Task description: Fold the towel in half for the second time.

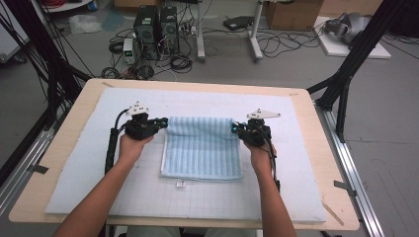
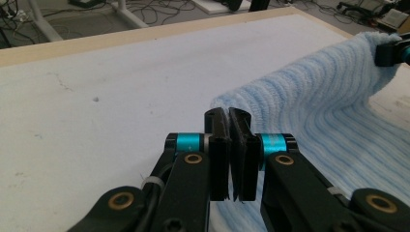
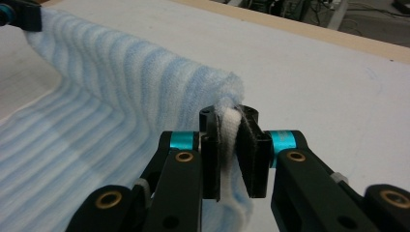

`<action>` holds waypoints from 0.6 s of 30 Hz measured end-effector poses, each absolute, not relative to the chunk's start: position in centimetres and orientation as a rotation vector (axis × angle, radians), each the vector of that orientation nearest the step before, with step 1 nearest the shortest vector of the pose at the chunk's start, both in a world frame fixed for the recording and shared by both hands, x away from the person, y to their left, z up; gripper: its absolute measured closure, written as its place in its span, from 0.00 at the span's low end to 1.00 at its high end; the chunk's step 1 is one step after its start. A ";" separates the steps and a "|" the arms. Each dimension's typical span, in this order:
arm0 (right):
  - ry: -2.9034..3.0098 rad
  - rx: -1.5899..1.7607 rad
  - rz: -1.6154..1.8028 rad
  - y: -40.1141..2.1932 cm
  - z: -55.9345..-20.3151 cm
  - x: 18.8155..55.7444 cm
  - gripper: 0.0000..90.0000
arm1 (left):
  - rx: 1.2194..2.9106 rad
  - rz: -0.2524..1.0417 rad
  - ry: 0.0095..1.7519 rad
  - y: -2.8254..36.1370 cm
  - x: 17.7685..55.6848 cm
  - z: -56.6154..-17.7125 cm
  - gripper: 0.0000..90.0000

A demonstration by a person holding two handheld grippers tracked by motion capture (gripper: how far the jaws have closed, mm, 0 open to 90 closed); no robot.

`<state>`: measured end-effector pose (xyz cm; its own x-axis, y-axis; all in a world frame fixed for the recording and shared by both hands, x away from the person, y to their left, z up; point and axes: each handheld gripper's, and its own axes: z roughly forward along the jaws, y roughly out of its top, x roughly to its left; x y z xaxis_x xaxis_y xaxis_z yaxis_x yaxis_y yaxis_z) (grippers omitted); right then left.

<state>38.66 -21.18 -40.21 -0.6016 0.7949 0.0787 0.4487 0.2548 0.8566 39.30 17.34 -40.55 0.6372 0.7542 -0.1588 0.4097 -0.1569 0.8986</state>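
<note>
With your left gripper (image 1: pixel 163 122) and right gripper (image 1: pixel 235 128) each clamped on a far corner of the blue striped towel (image 1: pixel 202 150), which lies mid-table on the white mat (image 1: pixel 74 173), keep both corners level and taut so the fold lands square.

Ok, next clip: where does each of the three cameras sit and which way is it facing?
High view: above the person's side, looking forward and down at the table; both forearms, left gripper and right gripper show.
Left gripper view: on the left gripper, looking along its jaws, shut on the blue towel.
Right gripper view: on the right gripper, jaws clamping the towel's corner.
Shared: each gripper view shows the towel and the other gripper's tip.
</note>
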 end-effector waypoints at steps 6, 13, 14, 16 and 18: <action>2.158 1.088 1.301 -21.4 -40.0 37.1 0.89 | 1.776 0.387 0.889 17.8 37.5 -40.6 0.96; 2.177 1.065 1.306 -21.7 -40.5 35.5 0.89 | 1.768 0.367 0.838 18.0 35.6 -40.8 0.96; 2.177 1.059 1.307 -21.8 -40.6 35.3 0.89 | 1.771 0.363 0.835 18.0 35.3 -41.0 0.96; 2.184 1.055 1.311 -22.0 -40.9 34.7 0.89 | 1.780 0.353 0.822 18.1 34.6 -41.2 0.96; 2.188 1.040 1.313 -22.1 -41.0 34.1 0.89 | 1.793 0.345 0.804 18.2 33.8 -41.5 0.96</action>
